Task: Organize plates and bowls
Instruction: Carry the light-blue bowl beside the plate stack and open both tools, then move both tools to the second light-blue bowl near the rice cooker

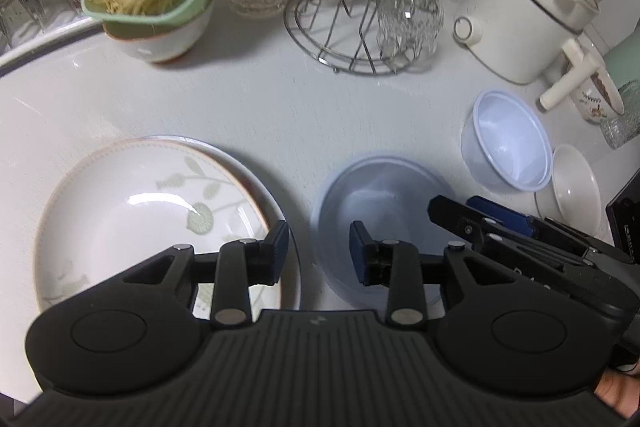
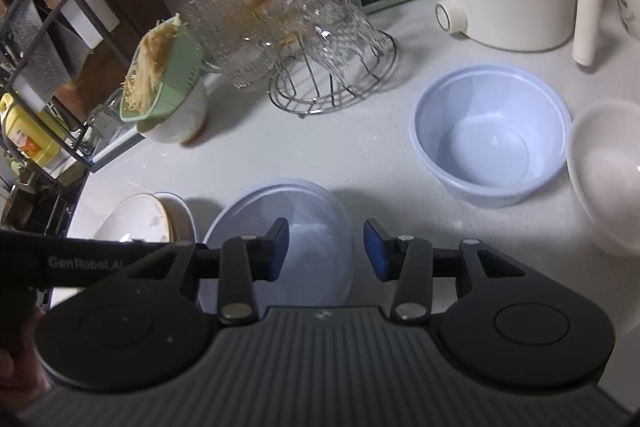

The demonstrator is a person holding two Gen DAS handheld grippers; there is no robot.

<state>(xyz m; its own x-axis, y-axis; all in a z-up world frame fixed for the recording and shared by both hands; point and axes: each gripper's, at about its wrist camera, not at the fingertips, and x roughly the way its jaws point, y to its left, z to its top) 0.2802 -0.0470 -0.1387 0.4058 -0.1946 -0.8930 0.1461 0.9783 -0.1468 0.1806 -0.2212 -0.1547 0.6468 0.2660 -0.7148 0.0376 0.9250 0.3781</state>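
White counter (image 1: 248,107): only the left view shows the leaf-patterned plate (image 1: 132,211) whole; the translucent bowl (image 2: 304,239) lies just beyond both parted, empty grippers, left gripper (image 1: 319,251) and right gripper (image 2: 326,247).

glossy ceramic plate (image 1: 132,211), translucent plastic bowl (image 2: 296,247), wire metal rack (image 1: 348,27).

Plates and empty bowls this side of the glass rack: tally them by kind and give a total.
Plates: 2, leaf-patterned plate on plain plate
Plastic bowls: 2, clear bowl, pale blue bowl
White bowl: 1
Total: 5
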